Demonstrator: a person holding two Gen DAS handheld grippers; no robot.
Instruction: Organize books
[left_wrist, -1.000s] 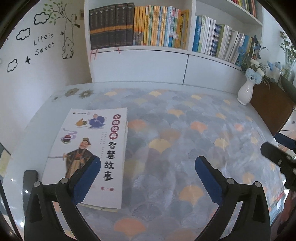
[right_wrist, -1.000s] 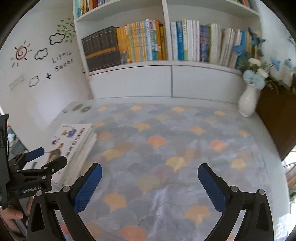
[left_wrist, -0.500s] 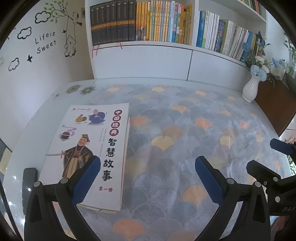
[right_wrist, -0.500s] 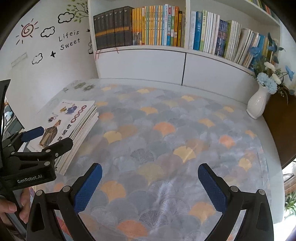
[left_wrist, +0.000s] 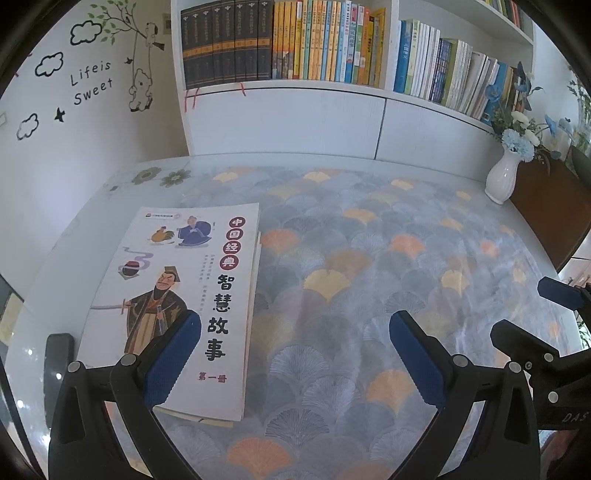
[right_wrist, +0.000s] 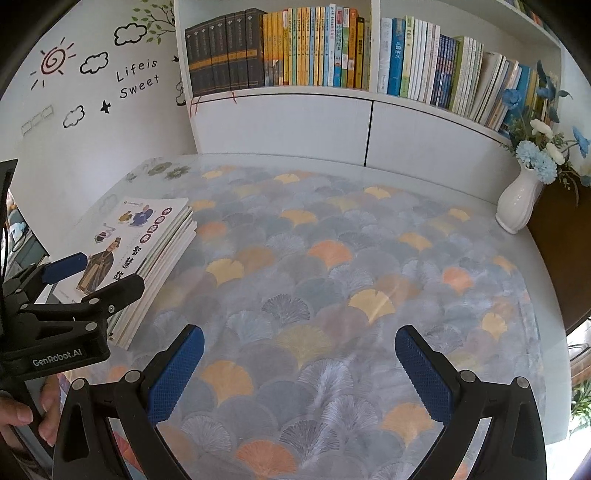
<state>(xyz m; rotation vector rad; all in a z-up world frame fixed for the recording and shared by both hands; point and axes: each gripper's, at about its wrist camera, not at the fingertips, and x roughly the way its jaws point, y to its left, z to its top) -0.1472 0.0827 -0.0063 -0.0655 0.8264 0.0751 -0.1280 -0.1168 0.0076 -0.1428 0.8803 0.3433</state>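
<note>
Below, both tools spread wide and holding nothing. Left gripper (left_wrist: 295, 356) at the bottom of its own view, jaws far apart, the left blue pad (left_wrist: 171, 363) overlapping the lower corner of the top book's cover; touching or hovering over it cannot be told. Right gripper (right_wrist: 299, 373) likewise gaping, over bare patterned tablecloth (right_wrist: 332, 266), nothing between the pads.

Stack of books (left_wrist: 173, 302) lying flat at the lower left of the left wrist view, on the tablecloth's left edge. Long axis running from the near edge of the frame up toward the bookshelf (left_wrist: 332, 88), leaning slightly right; title characters upright, top of the cover pointing to the shelf, page edge on the right.

Only from the right wrist view: the pile as several thin volumes, edges stepped, at the middle left; the left gripper seen from the side above it; fingers (right_wrist: 22, 417) of a hand at the lower left corner. Only from the left wrist view: the full cover with its robed figure, plus the right gripper at the right edge.

White vase of flowers (right_wrist: 521, 199) at the right, near the shelf.
</note>
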